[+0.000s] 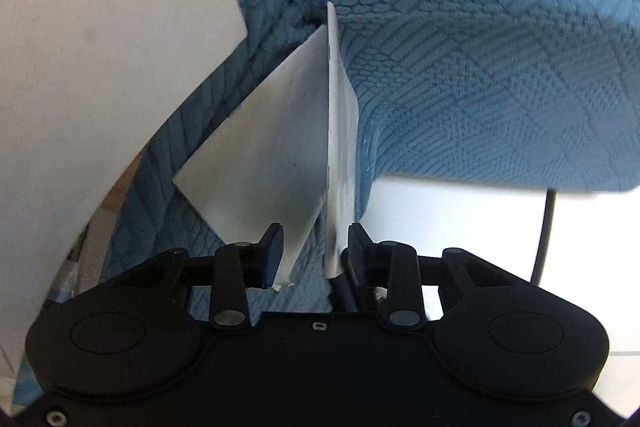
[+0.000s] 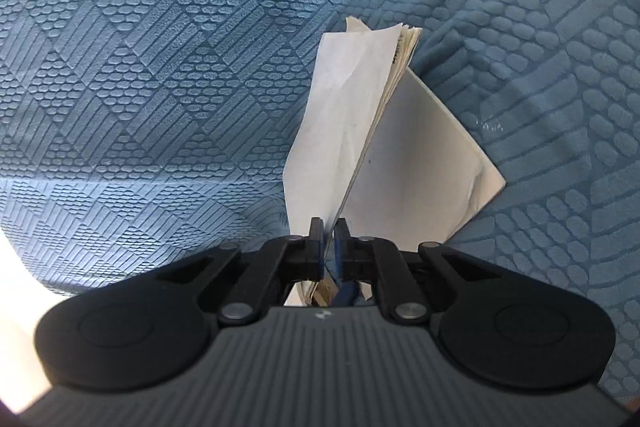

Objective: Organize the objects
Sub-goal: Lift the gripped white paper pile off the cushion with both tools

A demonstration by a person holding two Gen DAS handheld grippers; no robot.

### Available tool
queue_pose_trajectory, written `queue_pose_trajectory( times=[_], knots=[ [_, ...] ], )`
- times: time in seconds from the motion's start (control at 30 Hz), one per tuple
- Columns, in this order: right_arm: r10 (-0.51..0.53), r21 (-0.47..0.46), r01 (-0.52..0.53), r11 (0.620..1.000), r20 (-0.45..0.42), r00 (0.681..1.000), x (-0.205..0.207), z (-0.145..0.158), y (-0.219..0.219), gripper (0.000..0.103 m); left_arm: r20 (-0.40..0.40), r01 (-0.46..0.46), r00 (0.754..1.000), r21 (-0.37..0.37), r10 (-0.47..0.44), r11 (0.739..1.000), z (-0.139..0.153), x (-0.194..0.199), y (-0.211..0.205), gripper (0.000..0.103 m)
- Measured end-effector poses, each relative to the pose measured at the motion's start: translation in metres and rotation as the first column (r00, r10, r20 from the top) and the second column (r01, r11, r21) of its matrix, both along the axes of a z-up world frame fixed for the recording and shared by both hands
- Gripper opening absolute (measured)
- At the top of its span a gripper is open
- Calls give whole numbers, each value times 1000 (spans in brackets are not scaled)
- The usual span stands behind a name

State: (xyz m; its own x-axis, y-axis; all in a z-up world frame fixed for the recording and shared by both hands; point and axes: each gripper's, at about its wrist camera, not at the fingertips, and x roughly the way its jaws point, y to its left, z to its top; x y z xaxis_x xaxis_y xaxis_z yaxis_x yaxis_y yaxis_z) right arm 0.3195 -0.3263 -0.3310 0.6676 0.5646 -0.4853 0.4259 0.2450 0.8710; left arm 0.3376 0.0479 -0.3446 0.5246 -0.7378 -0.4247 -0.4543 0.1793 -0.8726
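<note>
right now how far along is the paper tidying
Done: nothing looks put away yet. In hand: the right gripper is shut on a sheaf of papers above the blue fabric; the left gripper has a white sheet between its fingers, grip unclear. Left: setting the papers down somewhere; no destination shows.

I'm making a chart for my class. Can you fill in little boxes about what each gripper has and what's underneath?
left gripper: white paper between the jaws, not clearly pinched
right gripper: shut on a folded bundle of white papers
underneath: blue patterned cloth
paper's pose: standing up on edge, opened like a book
nothing else to tell: edges of the view are blurred
</note>
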Motion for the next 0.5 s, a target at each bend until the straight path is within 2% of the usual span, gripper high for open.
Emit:
queue_pose_trajectory(
  times=[0.07,0.17,0.23,0.3,0.37,0.5],
  knots=[
    [-3,0,3,1000,-2,1000,-2,-1,2,8,-15,-21,1000,-40,20,999,-6,-1,-1,30],
    [-7,-1,7,1000,3,1000,-4,-3,6,8,-21,-35,999,-53,34,998,-8,-1,-3,26],
    [1,-1,-1,1000,1,1000,-4,-4,9,8,-13,-25,1000,-39,24,999,-6,1,-4,16],
    [8,-1,-8,1000,-1,1000,-4,-5,12,8,9,-3,1000,12,3,1000,2,4,-7,3],
    [3,5,-3,1000,-2,1000,-6,-6,12,9,37,-15,999,30,14,999,8,4,-8,3],
    [-2,18,2,1000,2,1000,-3,-8,9,13,44,-9,999,41,8,999,12,8,-6,2]
  ],
)
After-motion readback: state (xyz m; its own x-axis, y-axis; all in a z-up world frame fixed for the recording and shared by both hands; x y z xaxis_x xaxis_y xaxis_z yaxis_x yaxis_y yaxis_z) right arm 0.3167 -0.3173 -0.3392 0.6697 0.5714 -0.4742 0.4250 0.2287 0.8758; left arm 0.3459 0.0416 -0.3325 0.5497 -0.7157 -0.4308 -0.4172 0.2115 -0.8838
